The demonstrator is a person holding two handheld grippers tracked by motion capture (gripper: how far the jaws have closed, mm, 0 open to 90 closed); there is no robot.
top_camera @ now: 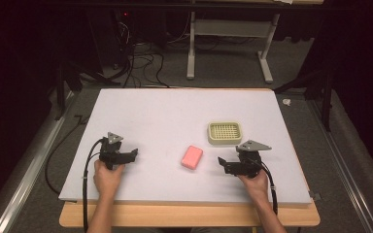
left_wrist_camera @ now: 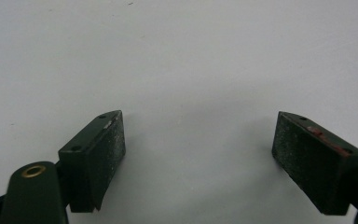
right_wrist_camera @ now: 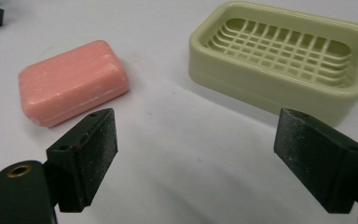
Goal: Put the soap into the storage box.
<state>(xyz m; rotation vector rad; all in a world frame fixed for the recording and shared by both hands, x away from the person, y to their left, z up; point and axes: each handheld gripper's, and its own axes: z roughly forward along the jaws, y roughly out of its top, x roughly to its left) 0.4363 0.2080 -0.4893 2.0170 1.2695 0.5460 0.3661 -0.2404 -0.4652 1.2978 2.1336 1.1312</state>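
Here pink soap (right_wrist_camera: 72,81) ahead-left of right tongs (right_wrist_camera: 196,144), apart.

One pink soap bar (top_camera: 192,157), one green soap dish (top_camera: 225,133), two claws.

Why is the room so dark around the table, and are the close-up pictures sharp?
High view: light falls on the white table while the surroundings stay nearly black; the soap is small and soft-edged. Right gripper view: the soap and soap dish look fairly sharp, with soft shadows beneath them. Left gripper view: plain table, dimming toward the bottom.
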